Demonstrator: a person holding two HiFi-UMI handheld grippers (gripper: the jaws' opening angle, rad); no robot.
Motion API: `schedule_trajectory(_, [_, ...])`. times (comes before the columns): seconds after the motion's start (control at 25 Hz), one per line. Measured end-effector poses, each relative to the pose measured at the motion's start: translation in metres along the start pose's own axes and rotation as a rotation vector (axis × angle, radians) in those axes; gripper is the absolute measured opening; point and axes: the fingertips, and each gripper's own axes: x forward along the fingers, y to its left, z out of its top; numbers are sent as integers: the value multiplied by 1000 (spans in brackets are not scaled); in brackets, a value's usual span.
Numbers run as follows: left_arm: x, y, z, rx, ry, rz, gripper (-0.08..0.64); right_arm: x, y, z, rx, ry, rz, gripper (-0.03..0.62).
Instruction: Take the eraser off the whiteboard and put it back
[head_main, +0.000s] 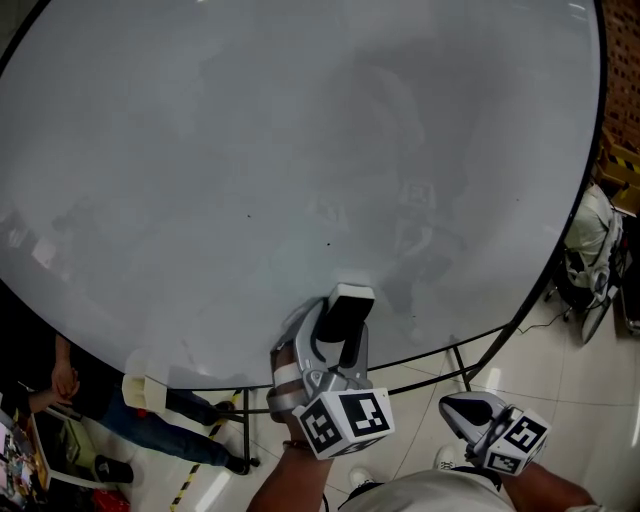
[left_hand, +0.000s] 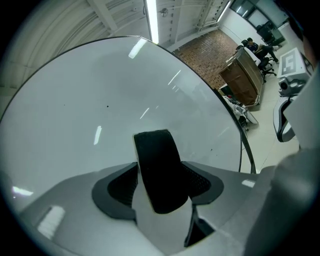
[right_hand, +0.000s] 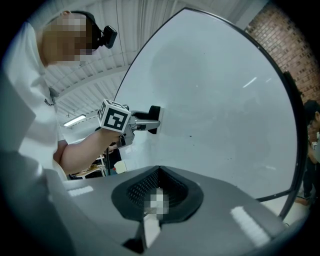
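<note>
Black-felted and white-bodied, the eraser (head_main: 345, 318) stood between the jaws of the left gripper (head_main: 335, 338), which were set wide and clamped on its two sides. Its far end met the whiteboard (head_main: 250, 150) near the board's lower rim. Off to the right and lower, the right gripper (head_main: 462, 408) hung apart from the board with its jaws together and nothing between them.

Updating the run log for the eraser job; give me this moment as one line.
left hand-held gripper: shut on eraser | eraser: end against whiteboard | right hand-held gripper: shut, empty
</note>
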Motion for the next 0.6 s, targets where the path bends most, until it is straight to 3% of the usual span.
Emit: schedule_trajectory(0.6, [3, -6, 2, 7, -25, 13, 302, -1, -4, -1, 2, 7, 3, 2])
